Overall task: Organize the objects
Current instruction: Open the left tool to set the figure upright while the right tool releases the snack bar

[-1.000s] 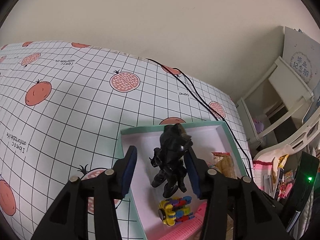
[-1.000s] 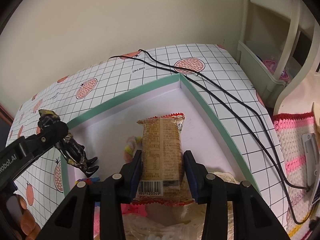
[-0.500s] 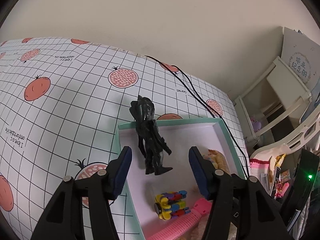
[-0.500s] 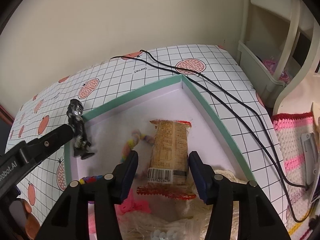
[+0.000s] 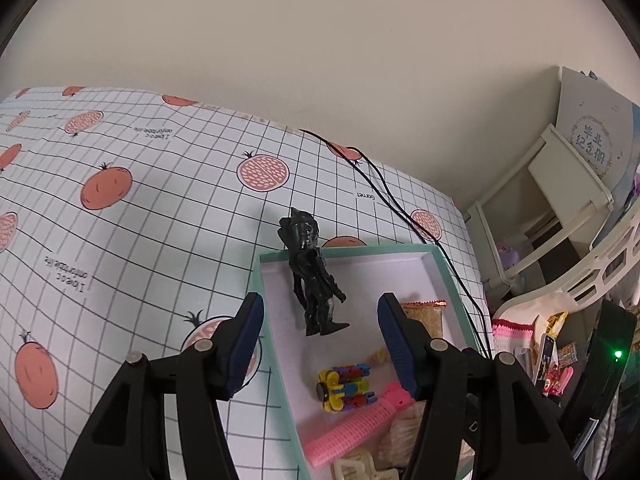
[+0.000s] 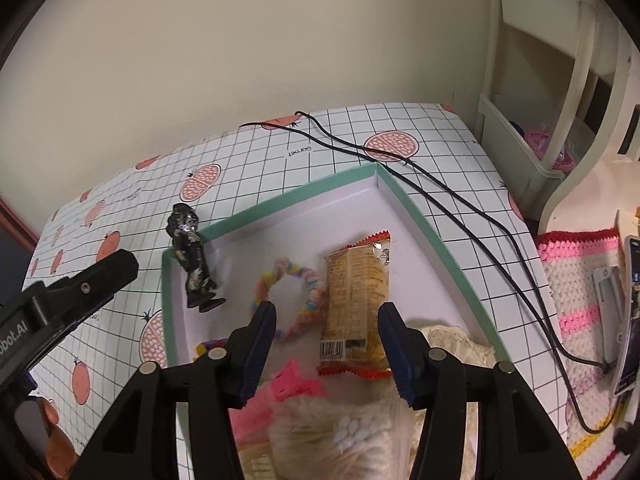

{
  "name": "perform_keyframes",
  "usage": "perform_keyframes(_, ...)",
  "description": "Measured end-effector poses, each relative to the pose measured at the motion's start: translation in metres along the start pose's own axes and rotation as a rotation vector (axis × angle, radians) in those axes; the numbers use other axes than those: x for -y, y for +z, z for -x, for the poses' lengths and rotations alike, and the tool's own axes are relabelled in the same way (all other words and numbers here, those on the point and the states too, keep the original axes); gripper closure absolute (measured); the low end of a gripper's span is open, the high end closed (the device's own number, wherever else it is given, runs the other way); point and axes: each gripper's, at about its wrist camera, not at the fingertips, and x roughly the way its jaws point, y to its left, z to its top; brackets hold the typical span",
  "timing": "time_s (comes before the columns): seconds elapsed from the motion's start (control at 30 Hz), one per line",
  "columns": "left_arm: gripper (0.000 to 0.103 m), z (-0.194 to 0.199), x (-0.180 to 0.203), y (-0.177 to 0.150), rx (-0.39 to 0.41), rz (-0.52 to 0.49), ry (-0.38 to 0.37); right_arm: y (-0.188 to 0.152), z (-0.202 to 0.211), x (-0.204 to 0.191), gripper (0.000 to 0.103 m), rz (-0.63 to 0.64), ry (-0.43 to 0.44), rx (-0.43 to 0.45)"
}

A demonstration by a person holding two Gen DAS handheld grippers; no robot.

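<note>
While both grippers hang wide open and empty, the left gripper [image 5: 320,344] and right gripper [image 6: 326,344] face the tray [image 6: 404,200]; the snack packet [image 6: 356,296] lies inside, the black figure [image 6: 194,264] leaning on its far-left corner.

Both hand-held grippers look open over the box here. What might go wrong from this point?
The black action figure stands leaning against the green box's rim, head above it; it may topple, possibly onto the tablecloth. The snack packet lies partly over the pastel braided ring, so regrasping either could drag the other. The black cables run close to the box and could snag.
</note>
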Motion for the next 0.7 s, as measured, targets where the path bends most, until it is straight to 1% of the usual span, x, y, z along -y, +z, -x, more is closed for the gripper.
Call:
perform_keyframes(0.03,0.041,0.003,-0.001,-0.001,0.0,-0.002,0.007,0.0,0.002,-0.001,0.046,0.002,-0.002,0.001)
perform_keyframes(0.1,0.039,0.008,-0.003,-0.002,-0.001,-0.002,0.019,-0.002,0.005,-0.002,0.042,0.009,-0.007,0.003)
perform_keyframes(0.17,0.036,0.015,-0.007,-0.003,0.002,0.0,0.03,-0.004,0.007,-0.002,0.041,0.013,-0.01,0.001)
perform_keyframes(0.23,0.035,0.021,-0.011,-0.004,0.003,-0.003,0.049,-0.006,0.009,-0.002,0.041,0.019,-0.018,-0.005)
perform_keyframes(0.37,0.034,0.026,-0.017,-0.008,-0.009,-0.018,0.09,-0.011,0.012,-0.003,0.034,0.027,-0.026,-0.005)
perform_keyframes(0.5,0.028,0.028,-0.019,-0.014,-0.02,-0.037,0.12,-0.015,0.019,-0.004,0.03,0.022,-0.028,0.005)
perform_keyframes(0.57,0.027,0.031,-0.019,-0.016,-0.022,-0.045,0.127,-0.017,0.021,-0.006,0.03,0.031,-0.031,0.007)
perform_keyframes(0.63,0.025,0.033,-0.02,-0.019,-0.023,-0.046,0.136,-0.019,0.022,-0.009,0.026,0.041,-0.038,0.009)
perform_keyframes(0.67,0.021,0.034,-0.021,-0.02,-0.023,-0.045,0.14,-0.021,0.023,-0.009,0.022,0.046,-0.041,0.01)
perform_keyframes(0.7,0.018,0.035,-0.022,-0.021,-0.023,-0.044,0.144,-0.022,0.024,-0.01,0.021,0.051,-0.042,0.01)
